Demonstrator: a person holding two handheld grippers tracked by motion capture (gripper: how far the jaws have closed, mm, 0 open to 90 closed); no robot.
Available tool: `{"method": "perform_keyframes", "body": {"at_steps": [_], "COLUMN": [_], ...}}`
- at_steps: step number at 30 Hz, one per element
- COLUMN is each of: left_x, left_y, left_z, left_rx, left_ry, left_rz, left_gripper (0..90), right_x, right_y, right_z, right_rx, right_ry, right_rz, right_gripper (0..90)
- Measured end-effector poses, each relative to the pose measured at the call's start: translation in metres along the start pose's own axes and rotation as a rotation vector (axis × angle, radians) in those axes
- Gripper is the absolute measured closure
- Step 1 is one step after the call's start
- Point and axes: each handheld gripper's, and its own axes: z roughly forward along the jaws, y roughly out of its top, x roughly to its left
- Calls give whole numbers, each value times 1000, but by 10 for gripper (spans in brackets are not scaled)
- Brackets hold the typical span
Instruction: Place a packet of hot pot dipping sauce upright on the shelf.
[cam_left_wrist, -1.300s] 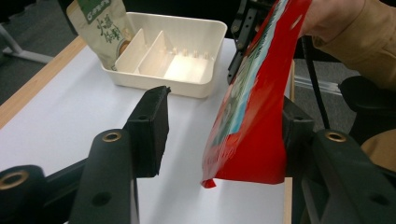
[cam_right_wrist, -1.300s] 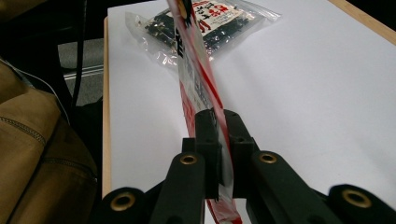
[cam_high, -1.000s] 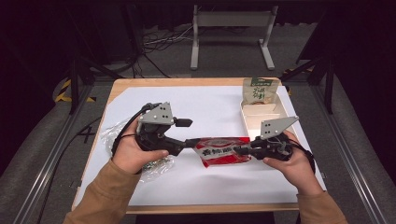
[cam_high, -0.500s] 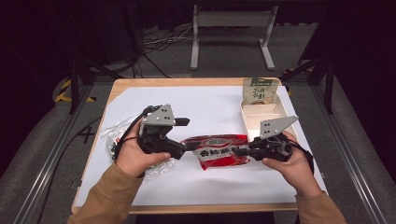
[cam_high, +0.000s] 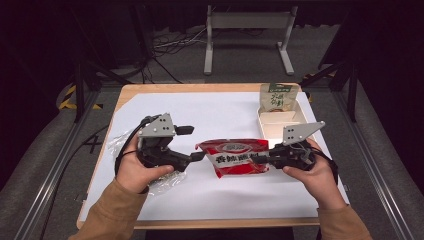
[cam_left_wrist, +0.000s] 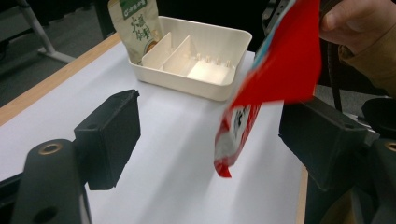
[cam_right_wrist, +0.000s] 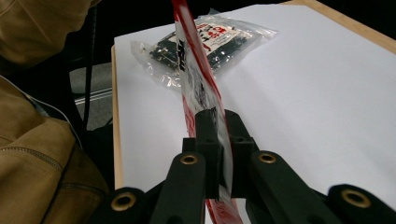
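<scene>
White paper covers the wooden table (cam_high: 150, 89) in the high view, with dark floor and a metal stand behind it. At centre, the red snack pouch (cam_high: 235, 158) hangs between the two hands: the right gripper (cam_high: 267, 158) clamps its right edge, while the left gripper (cam_high: 192, 145) sits just beside its left edge with jaws spread. Those left jaws have just been opening and the pouch has left them; a second ago they were pinching its left edge, so the hand-over to the right side is judged complete. A clear plastic bag (cam_high: 120, 142) lies under the left hand. At the far right stands the white divided tray (cam_high: 300, 117), with a green packet (cam_high: 279, 96) upright in its far compartment and the near compartments bare. In the left gripper view, both black jaws stand wide apart; the red pouch (cam_left_wrist: 275, 70) hangs between them, touching neither pad. The tray (cam_left_wrist: 219, 88) holds the green packet (cam_left_wrist: 135, 25) at one end only. In the right gripper view, the jaws are closed on the pouch edge (cam_right_wrist: 198, 79), and the clear bag (cam_right_wrist: 210, 44) of dark contents lies beyond.
</scene>
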Motion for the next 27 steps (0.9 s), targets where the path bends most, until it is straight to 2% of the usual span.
{"method": "perform_keyframes", "body": {"at_steps": [12,21,27], "left_x": [9,13,18], "left_y": [-22,-29,-35], "left_z": [-13,-15,-19], "left_rx": [-28,-21,-17], "left_ry": [23,36,56], "left_rz": [-39,-42,-59], "left_gripper": [214,209,210], "right_x": [-12,-20,-27], "right_y": [6,13,17], "right_z": [-16,-24,-30], "right_rx": [-21,-17,-18], "right_ry": [-41,-68,-80], "right_rz": [12,4,-4], "right_gripper": [875,875,875]}}
